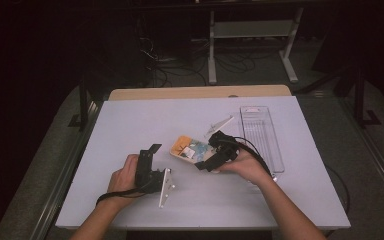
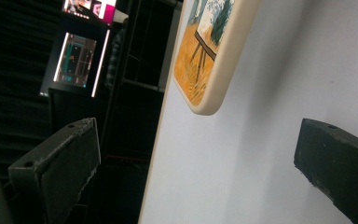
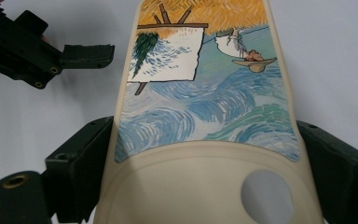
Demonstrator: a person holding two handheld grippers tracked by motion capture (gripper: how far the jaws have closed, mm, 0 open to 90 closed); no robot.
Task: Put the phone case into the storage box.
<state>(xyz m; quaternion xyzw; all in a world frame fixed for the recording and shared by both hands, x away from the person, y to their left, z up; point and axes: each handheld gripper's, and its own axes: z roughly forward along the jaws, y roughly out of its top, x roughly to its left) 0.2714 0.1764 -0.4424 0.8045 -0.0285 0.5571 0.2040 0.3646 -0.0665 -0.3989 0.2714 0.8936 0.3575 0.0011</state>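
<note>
- Right claw (image 3: 191, 186): jaws astride the painted phone case (image 3: 205, 107), flanking both edges; firm grip uncertain.
- Left claw (image 2: 191, 163): wide open, empty, beside the case.
- Case flat on counter (image 1: 130, 125); lifting remains.

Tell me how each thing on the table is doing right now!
phone case: lying flat on the table, painted side up, between the right jaws.
right hand-held gripper: jaws either side of the case; whether they press it, I cannot tell.
left hand-held gripper: open, holding nothing, apart from the case.
clear tray: flat on the table, looks empty.
</note>
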